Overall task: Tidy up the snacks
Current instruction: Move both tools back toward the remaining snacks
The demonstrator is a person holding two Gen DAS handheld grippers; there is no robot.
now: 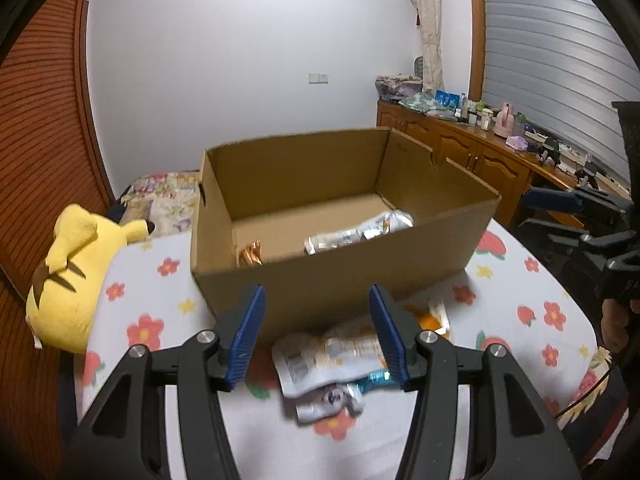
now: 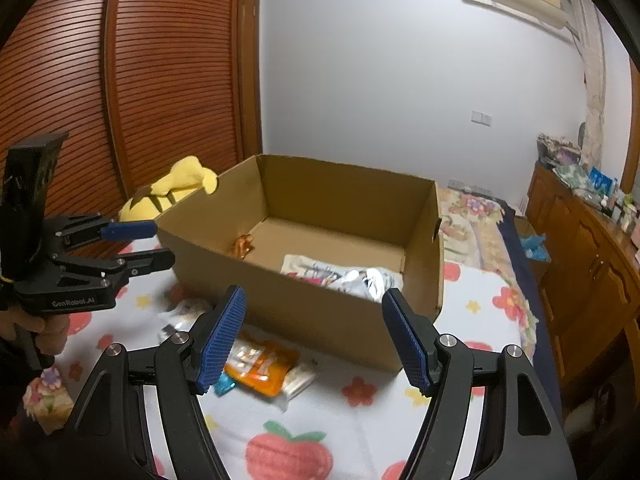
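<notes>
An open cardboard box [image 1: 320, 292] stands on a flowered bedsheet; it also shows in the right wrist view [image 2: 312, 312]. Inside lie a silver snack bag [image 1: 356, 232] and a small orange wrapper [image 1: 250, 254]. Loose snack packets lie before the box: a white and orange packet [image 1: 328, 356], a small white one [image 1: 328, 402], and an orange packet [image 2: 260, 366]. My left gripper [image 1: 316, 336] is open and empty above the white and orange packet. My right gripper [image 2: 314, 336] is open and empty by the box's near wall, above the orange packet.
A yellow plush toy [image 1: 68, 276] lies at the left of the bed. A wooden cabinet [image 1: 472, 152] cluttered with bottles runs along the right wall. Slatted wooden doors [image 2: 120, 100] stand at the left. A small flowered box [image 2: 46, 402] sits at the bed's near left.
</notes>
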